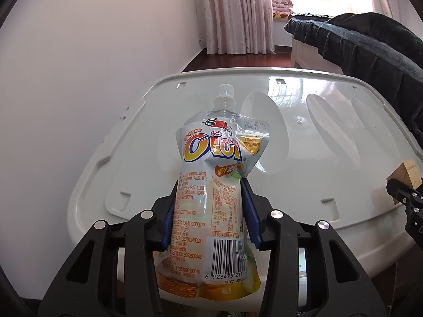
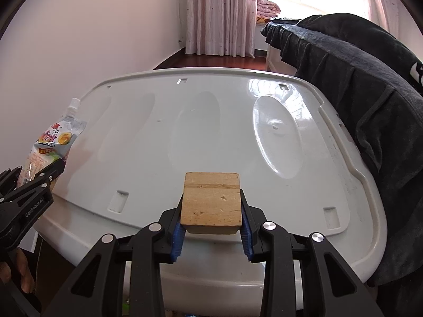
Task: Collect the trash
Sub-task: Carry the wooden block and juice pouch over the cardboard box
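Note:
My left gripper (image 1: 210, 185) is shut on a crumpled jelly drink pouch (image 1: 214, 174) with a white screw cap, held upright above the near edge of a white plastic lid (image 1: 304, 137). The pouch also shows at the left of the right wrist view (image 2: 50, 142), with the left gripper (image 2: 56, 167) around it. My right gripper (image 2: 211, 198) is shut on a tan wooden block (image 2: 211, 202), held over the lid's near edge (image 2: 185, 137). The block and the right gripper show at the right edge of the left wrist view (image 1: 407, 175).
The white lid covers a bin or tub below. A dark blanket (image 2: 357, 84) hangs over furniture at the right, touching the lid's right rim. A white wall (image 1: 92, 52) is at the left. Pink curtains (image 2: 219, 13) and wooden floor lie behind.

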Tool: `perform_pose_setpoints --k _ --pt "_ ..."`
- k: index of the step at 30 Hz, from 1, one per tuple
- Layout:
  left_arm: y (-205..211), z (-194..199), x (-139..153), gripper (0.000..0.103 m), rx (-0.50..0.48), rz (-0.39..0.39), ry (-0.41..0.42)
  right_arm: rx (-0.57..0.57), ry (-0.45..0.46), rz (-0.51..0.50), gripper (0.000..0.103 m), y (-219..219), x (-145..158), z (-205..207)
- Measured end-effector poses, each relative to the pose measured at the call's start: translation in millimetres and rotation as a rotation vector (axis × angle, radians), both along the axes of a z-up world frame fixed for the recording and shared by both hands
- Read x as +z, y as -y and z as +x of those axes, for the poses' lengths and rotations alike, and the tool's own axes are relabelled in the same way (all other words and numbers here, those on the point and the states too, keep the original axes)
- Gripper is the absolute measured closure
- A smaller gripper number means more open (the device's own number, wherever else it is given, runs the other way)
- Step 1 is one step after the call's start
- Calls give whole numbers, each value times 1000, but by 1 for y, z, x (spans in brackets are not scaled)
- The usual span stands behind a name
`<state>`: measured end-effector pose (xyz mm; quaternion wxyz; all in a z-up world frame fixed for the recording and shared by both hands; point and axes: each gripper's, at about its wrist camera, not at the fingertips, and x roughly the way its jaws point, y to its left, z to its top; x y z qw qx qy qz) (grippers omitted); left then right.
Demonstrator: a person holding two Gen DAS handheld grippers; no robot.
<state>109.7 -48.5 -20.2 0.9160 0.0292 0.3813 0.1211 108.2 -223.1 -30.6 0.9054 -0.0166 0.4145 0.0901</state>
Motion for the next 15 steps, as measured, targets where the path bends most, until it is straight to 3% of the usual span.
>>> perform_pose_setpoints --k 15 --pt "0 -41 19 61 -44 -33 25 -15 43 24 68 12 17 -56"
